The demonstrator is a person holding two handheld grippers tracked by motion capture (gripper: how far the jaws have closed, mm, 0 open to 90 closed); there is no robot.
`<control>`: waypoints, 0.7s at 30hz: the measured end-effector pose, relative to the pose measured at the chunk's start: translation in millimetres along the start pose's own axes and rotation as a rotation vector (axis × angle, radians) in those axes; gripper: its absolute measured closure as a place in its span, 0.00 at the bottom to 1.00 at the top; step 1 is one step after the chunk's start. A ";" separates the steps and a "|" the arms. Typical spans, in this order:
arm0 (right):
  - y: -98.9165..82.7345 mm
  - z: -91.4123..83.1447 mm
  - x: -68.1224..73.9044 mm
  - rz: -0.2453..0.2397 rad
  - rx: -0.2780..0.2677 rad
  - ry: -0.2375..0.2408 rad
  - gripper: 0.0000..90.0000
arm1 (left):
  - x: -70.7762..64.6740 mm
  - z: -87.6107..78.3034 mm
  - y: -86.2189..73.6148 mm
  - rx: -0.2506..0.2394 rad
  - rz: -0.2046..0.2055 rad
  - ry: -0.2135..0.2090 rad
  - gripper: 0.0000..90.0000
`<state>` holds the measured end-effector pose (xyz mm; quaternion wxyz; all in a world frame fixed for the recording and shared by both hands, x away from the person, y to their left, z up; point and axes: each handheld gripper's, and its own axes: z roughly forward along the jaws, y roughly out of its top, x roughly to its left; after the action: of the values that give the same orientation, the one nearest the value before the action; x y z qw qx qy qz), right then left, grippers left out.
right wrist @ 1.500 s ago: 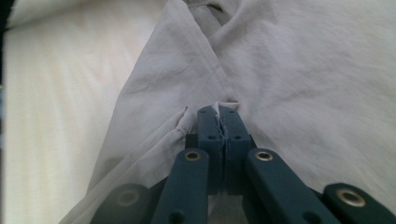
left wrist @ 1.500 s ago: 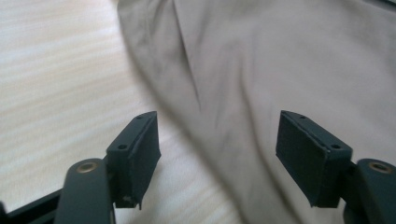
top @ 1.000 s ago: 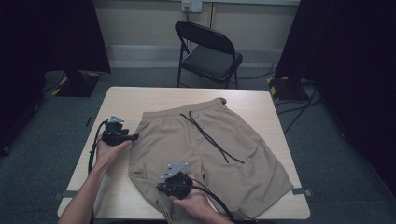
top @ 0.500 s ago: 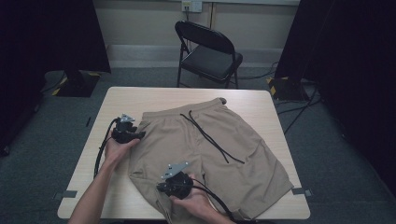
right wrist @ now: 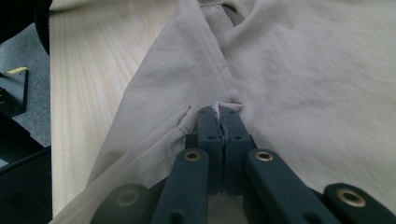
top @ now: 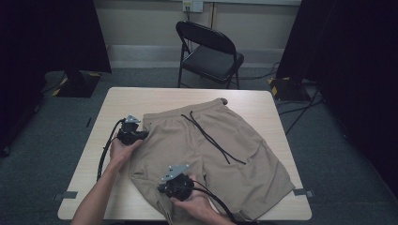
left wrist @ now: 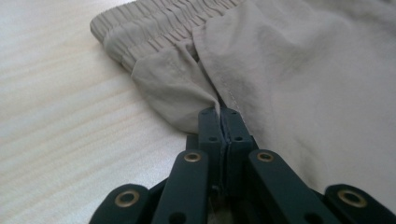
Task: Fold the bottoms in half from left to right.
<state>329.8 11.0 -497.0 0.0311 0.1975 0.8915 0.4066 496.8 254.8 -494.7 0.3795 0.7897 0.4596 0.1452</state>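
In the high view, tan shorts (top: 206, 154) lie spread over the middle of the pale table (top: 263, 101), the black drawstring (top: 211, 138) trailing toward lower right. The left gripper (top: 141, 135) sits at the shorts' left edge near the waistband; the right gripper (top: 162, 188) is at the lower centre on a leg hem. A folding chair (top: 211, 51) stands at upper centre. In the left gripper view, the left gripper (left wrist: 219, 112) has just closed and pinches the fabric edge below the gathered waistband (left wrist: 154, 28). In the right gripper view, the right gripper (right wrist: 219, 112) is clamped on a fold of the shorts (right wrist: 299, 70).
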 end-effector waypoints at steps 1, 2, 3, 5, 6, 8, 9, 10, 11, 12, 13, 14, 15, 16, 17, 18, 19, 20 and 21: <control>0.2 -0.1 0.2 0.001 0.002 -0.001 0.99 | 3.7 -1.0 -0.9 -0.001 -0.019 -0.017 0.99; 0.3 0.1 0.6 0.001 0.001 -0.003 0.99 | 5.0 -1.5 -1.5 -0.007 -0.037 -0.016 0.99; 0.3 -0.1 0.9 0.003 0.001 -0.005 0.99 | 8.0 -3.1 -2.1 -0.003 -0.045 -0.024 0.99; 0.5 -0.4 1.0 0.012 0.000 0.003 0.99 | 11.1 -5.1 -3.0 -0.008 -0.059 -0.032 0.99; 0.7 -0.7 1.4 0.012 -0.003 0.004 0.99 | 13.2 -6.8 -3.1 -0.016 -0.067 -0.041 0.99; 2.7 -2.9 2.2 0.002 -0.012 -0.003 0.99 | 16.9 -10.9 -1.4 -0.037 -0.088 -0.064 1.00; 4.2 -4.1 2.0 0.000 -0.018 -0.002 0.99 | 17.6 -12.4 -0.5 -0.044 -0.090 -0.068 1.00; 6.0 -5.8 1.9 -0.002 -0.022 -0.005 0.99 | 17.8 -13.5 0.0 -0.049 -0.094 -0.069 1.00; 7.3 -7.0 1.5 -0.003 -0.028 -0.006 0.99 | 18.5 -14.4 0.4 -0.055 -0.100 -0.072 1.00; 9.2 -8.9 0.8 -0.002 -0.037 -0.006 0.99 | 19.3 -16.0 0.7 -0.058 -0.099 -0.074 1.00; 11.5 -11.5 0.2 0.000 -0.046 -0.009 0.99 | 19.5 -17.3 1.2 -0.066 -0.107 -0.077 1.00; 13.2 -13.5 -0.1 0.002 -0.054 -0.008 0.99 | 19.6 -18.3 2.0 -0.076 -0.112 -0.082 1.00; 14.5 -15.2 -0.1 0.003 -0.058 -0.007 0.99 | 20.0 -20.5 3.4 -0.082 -0.109 -0.085 1.00; 16.1 -17.6 0.0 0.003 -0.064 -0.008 0.99 | 20.1 -22.6 4.6 -0.094 -0.113 -0.090 1.00; 17.6 -20.0 0.0 0.005 -0.076 -0.010 0.99 | 20.4 -24.9 5.7 -0.102 -0.116 -0.096 1.00; 19.0 -22.8 -0.3 0.011 -0.088 -0.008 0.99 | 20.3 -26.6 6.6 -0.111 -0.117 -0.097 1.00; 20.4 -25.6 -0.6 0.017 -0.102 -0.010 0.99 | 19.5 -28.8 7.5 -0.120 -0.119 -0.096 1.00; 22.0 -29.1 -0.9 0.020 -0.115 -0.012 0.99 | 19.7 -30.1 8.0 -0.120 -0.114 -0.099 1.00; 23.2 -31.1 -0.9 0.021 -0.123 -0.014 0.99 | 19.3 -32.1 8.9 -0.127 -0.114 -0.100 1.00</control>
<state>331.5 2.1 -459.3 0.0452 0.2075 0.8625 0.4593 494.1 283.3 -468.9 0.4592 0.7427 0.4742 0.1125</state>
